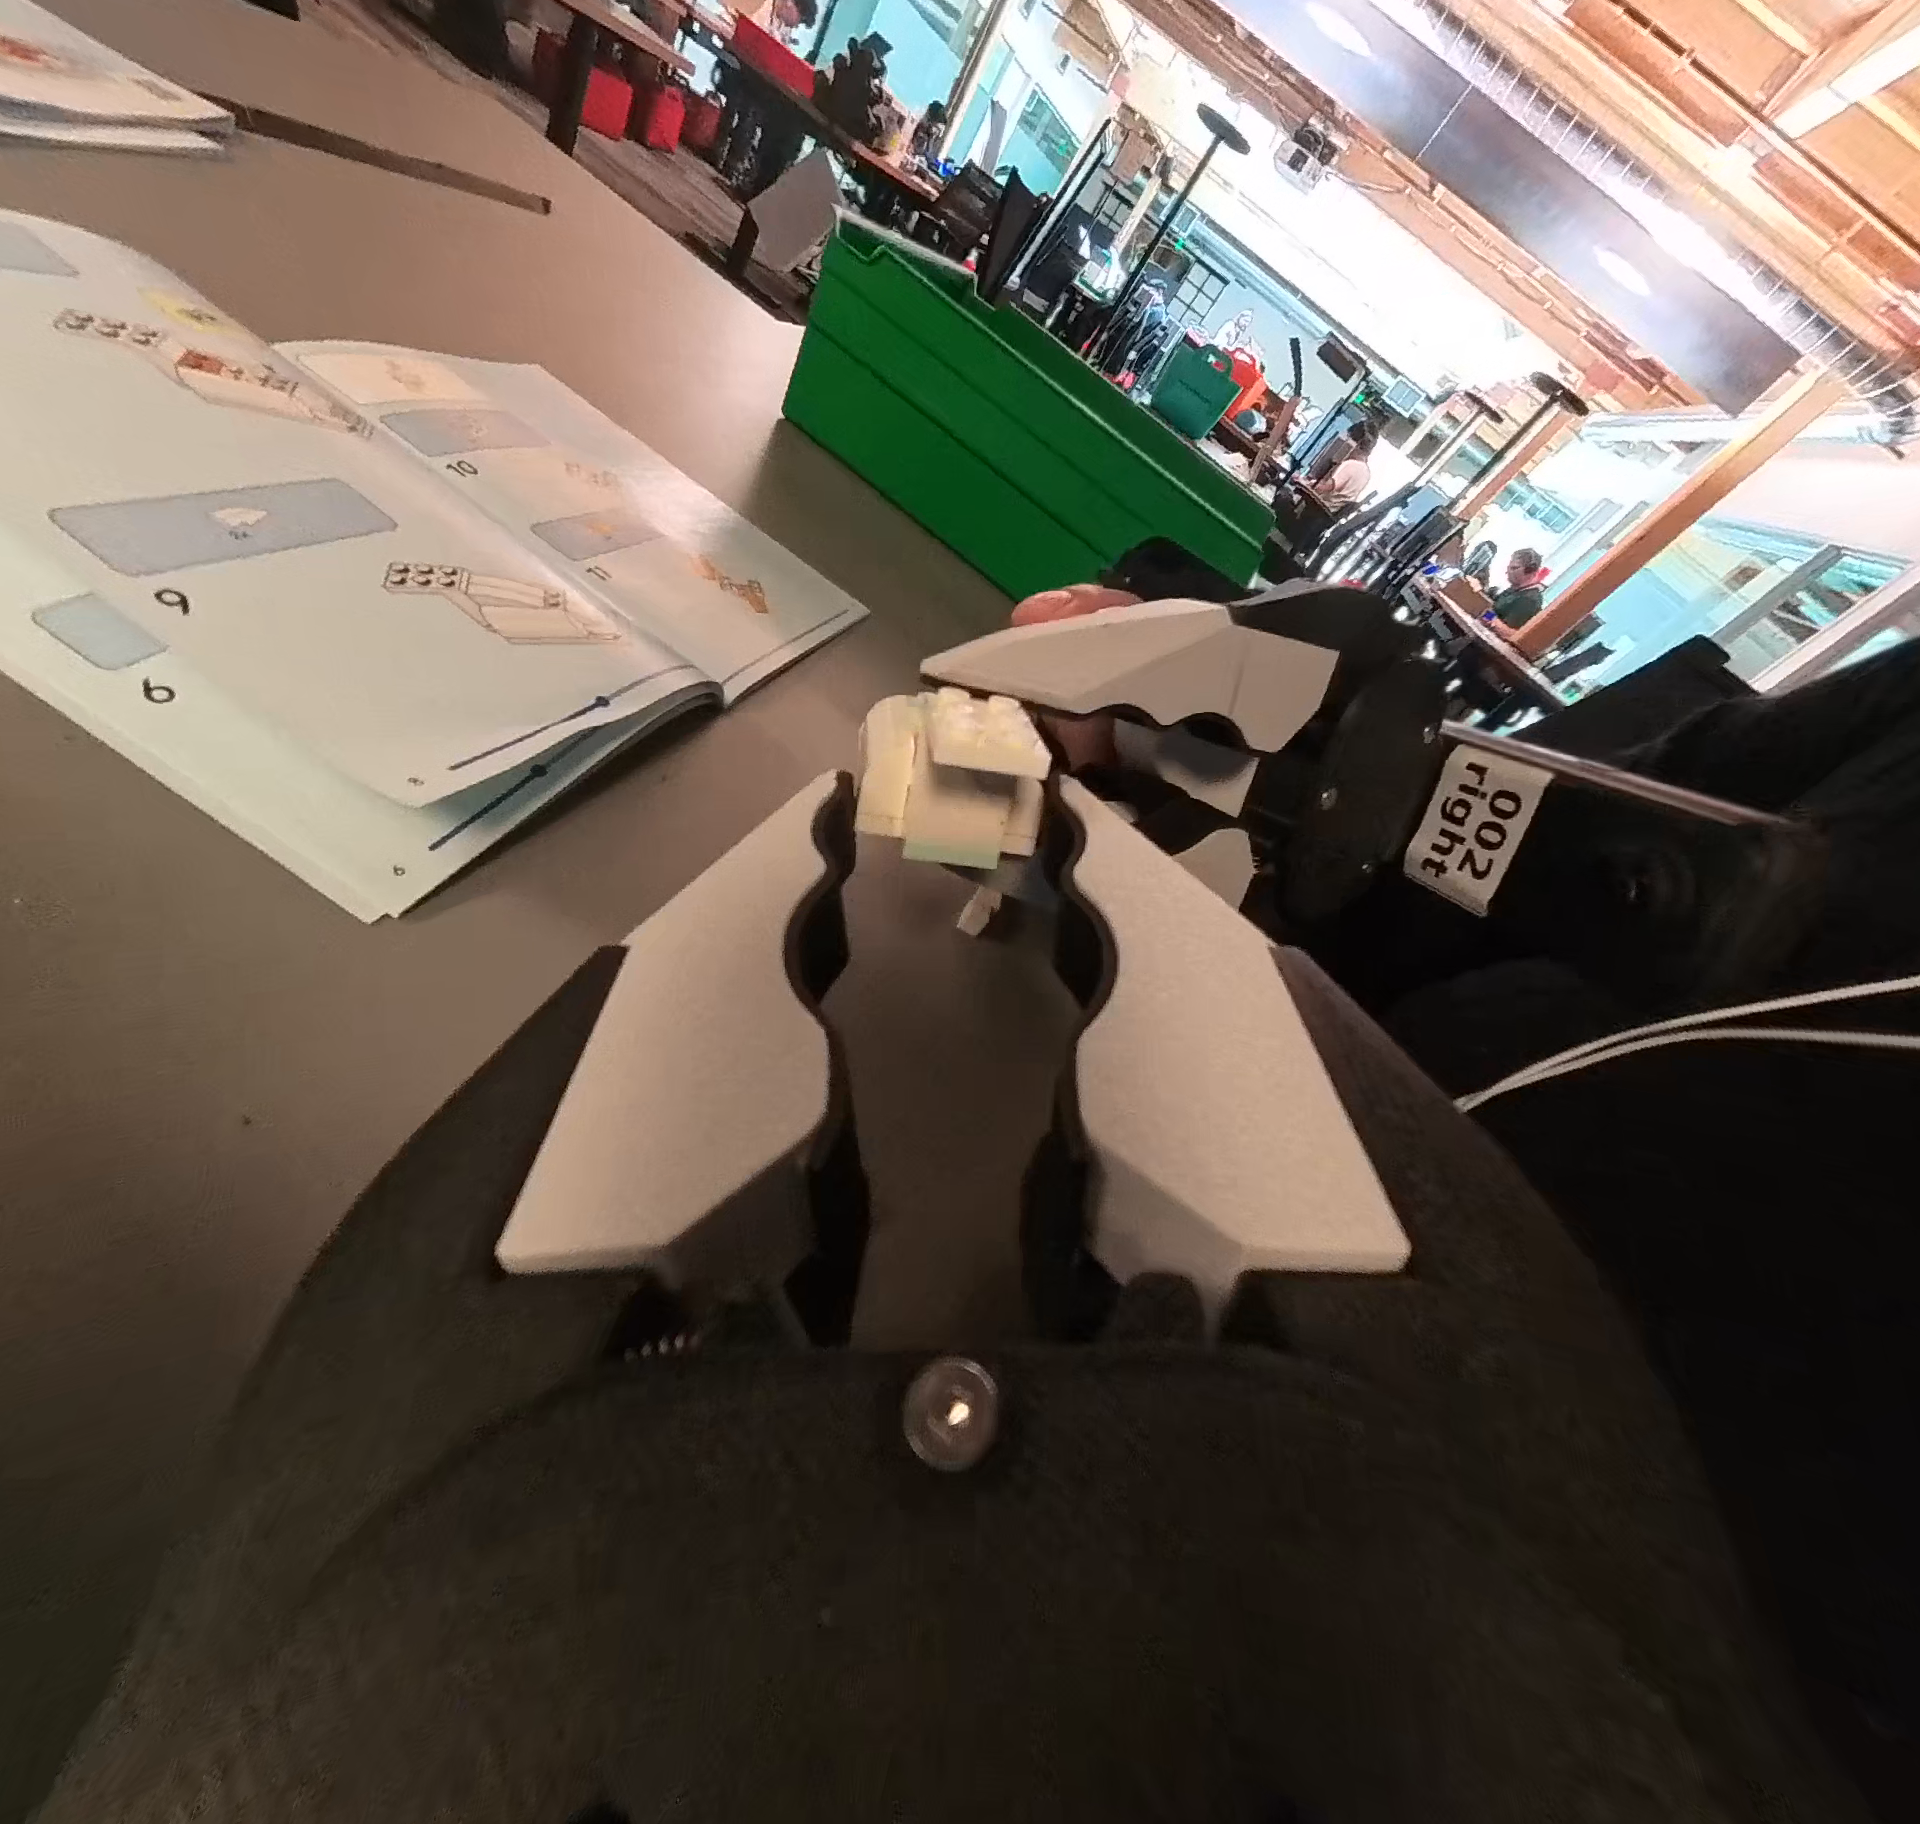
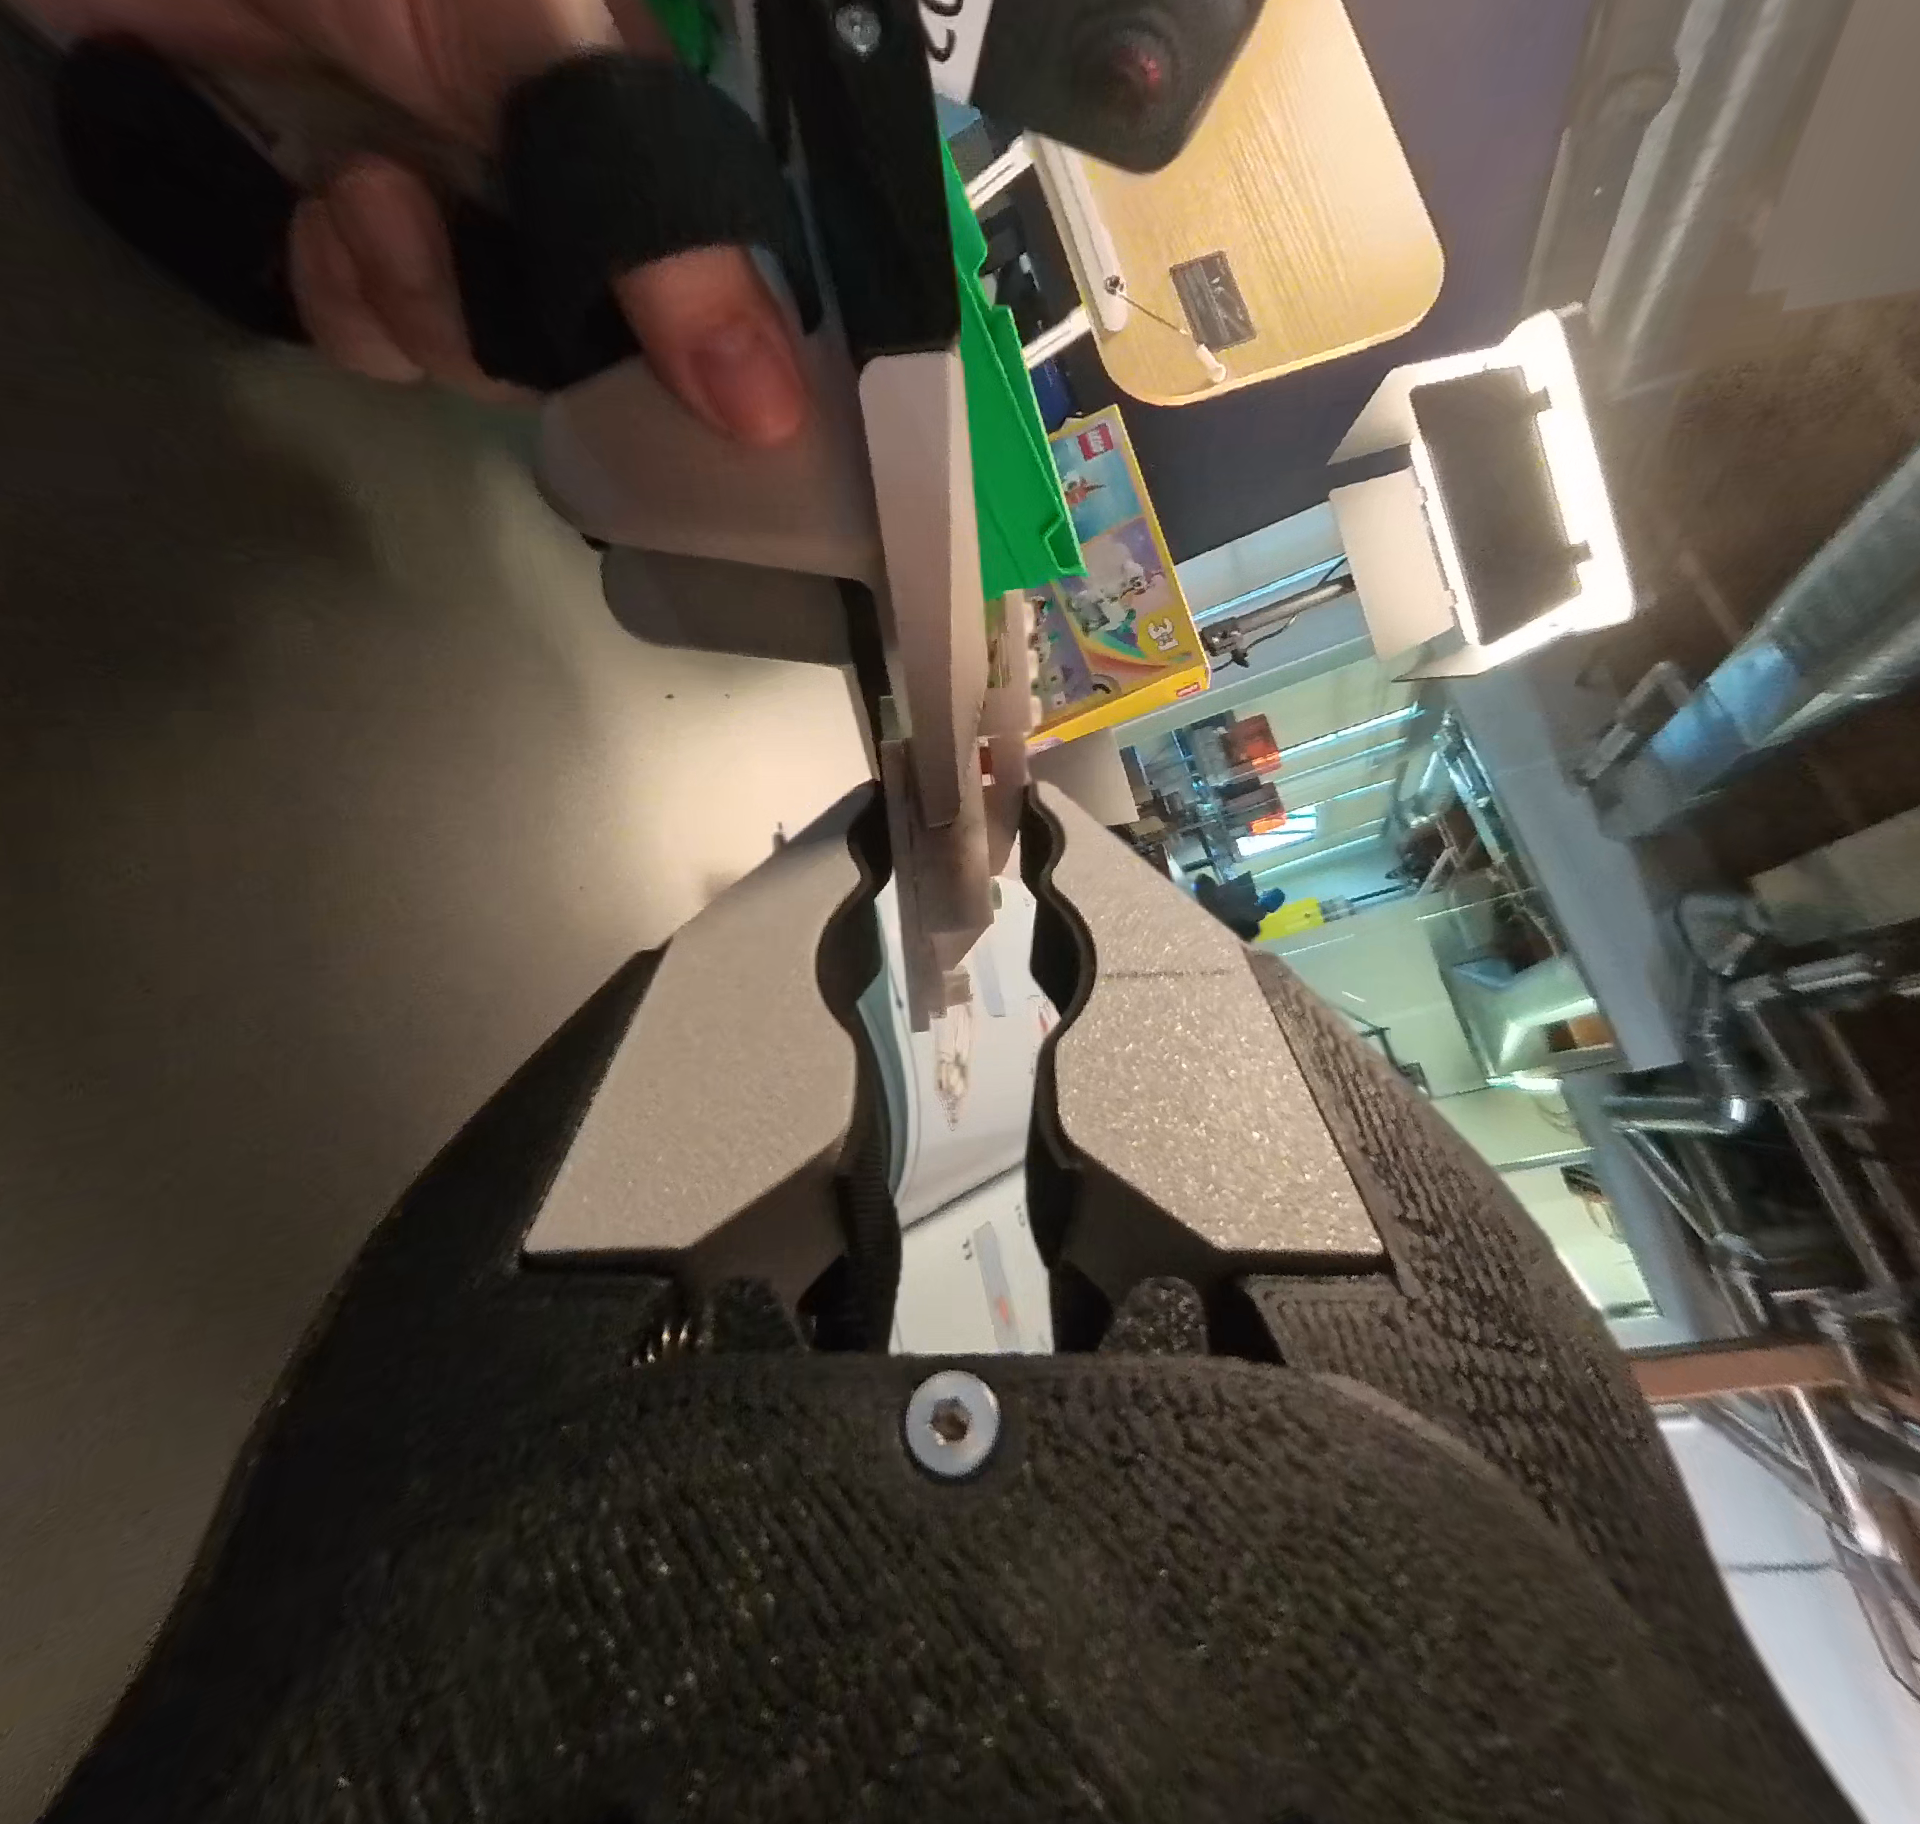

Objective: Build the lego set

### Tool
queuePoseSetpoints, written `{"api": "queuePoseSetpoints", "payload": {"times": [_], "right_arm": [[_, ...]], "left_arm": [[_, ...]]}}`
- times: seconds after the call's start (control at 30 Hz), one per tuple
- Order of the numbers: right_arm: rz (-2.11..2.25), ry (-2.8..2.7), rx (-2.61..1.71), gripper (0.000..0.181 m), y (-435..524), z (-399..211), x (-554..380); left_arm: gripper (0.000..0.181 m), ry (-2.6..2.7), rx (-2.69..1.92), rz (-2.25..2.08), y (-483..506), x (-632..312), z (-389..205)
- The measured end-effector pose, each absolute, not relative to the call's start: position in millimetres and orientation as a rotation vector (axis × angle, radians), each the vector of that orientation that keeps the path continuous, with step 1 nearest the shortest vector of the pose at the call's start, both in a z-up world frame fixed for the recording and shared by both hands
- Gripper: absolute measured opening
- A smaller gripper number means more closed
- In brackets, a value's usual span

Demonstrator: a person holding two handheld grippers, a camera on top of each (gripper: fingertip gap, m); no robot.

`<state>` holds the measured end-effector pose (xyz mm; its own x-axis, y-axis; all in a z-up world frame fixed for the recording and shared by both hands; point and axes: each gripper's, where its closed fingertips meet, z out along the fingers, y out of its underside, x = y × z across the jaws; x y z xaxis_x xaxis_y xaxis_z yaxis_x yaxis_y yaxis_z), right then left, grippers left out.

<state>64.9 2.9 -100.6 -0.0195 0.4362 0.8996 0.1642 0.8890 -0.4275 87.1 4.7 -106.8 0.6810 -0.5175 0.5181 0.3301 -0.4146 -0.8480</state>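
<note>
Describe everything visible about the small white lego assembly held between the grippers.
The white lego assembly is a small cluster of glossy off-white plastic bricks, topped by a tilted studded plate, with a pale green edge below and a thin piece hanging down. It is held above the grey table, clamped between the left gripper fingertips. The right gripper meets it from the right; its exact contact is unclear.

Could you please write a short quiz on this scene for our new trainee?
1. True or false: the left tongs hold a white brick model.
2. What colour is the bin on the table? A red, B green, C blue.
3. What lies open on the table to the left of the model?

Key: 1 true. 2 B. 3 an instruction booklet.
</note>
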Motion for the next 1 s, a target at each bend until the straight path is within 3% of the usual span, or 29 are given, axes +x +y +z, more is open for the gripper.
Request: {"api": "queuePoseSetpoints", "payload": {"times": [1.0], "right_arm": [[0.232, -1.576, -0.330, 0.030, -10, -99, 71]], "left_arm": [[0.034, 0.232, -1.735, -0.963, -6, 92, -102]]}}
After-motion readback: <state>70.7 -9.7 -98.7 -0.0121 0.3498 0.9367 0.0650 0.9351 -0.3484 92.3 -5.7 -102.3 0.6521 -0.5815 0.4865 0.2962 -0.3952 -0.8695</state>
